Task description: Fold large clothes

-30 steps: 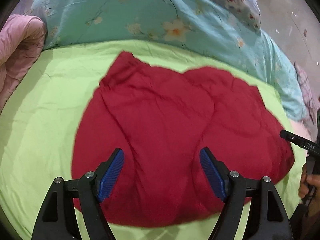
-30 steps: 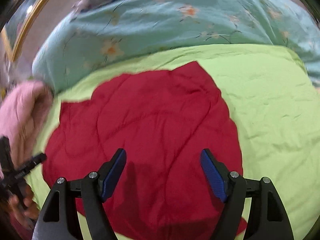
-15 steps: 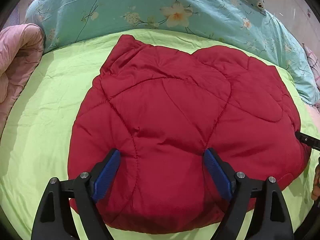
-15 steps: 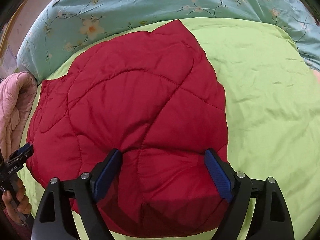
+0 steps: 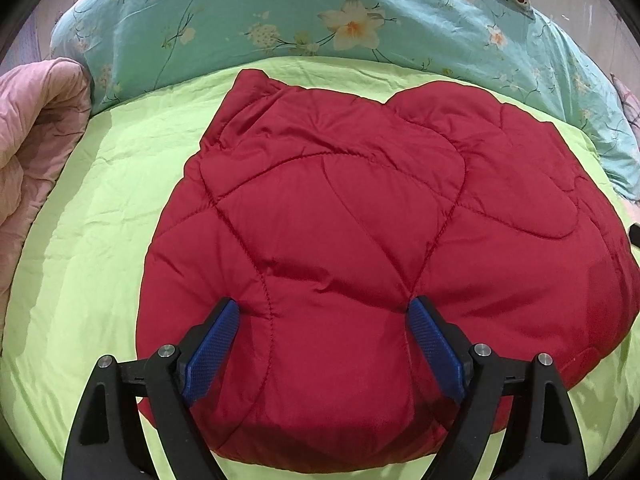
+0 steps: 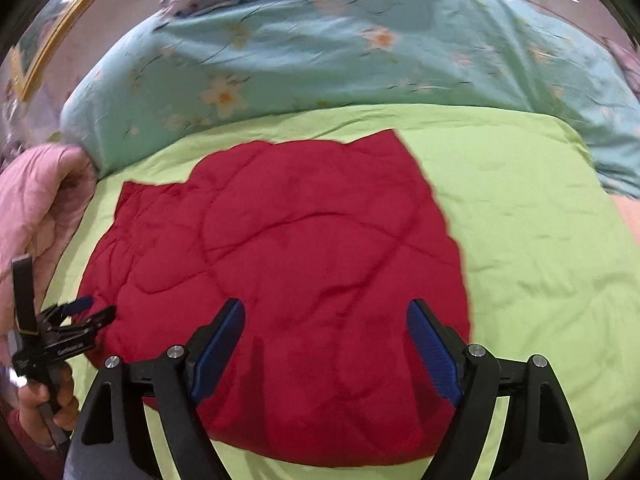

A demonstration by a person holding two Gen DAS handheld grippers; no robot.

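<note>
A red quilted jacket (image 5: pixel 352 240) lies folded into a compact bundle on the lime green sheet (image 5: pixel 104 208). It also shows in the right wrist view (image 6: pixel 288 264). My left gripper (image 5: pixel 324 312) is open, its blue pads low over the jacket's near part, holding nothing. My right gripper (image 6: pixel 326 316) is open and empty, higher above the jacket's near edge. The left gripper also shows in the right wrist view (image 6: pixel 86 308), held in a hand at the jacket's left edge.
A turquoise floral duvet (image 5: pixel 320 20) is piled along the far side of the bed. A pink quilt (image 5: pixel 36 128) lies at the left. The green sheet (image 6: pixel 540 240) stretches to the right of the jacket.
The left gripper moved down closer to the jacket. The right gripper dipped towards the jacket, then pulled back and up; its view is now blurred.
</note>
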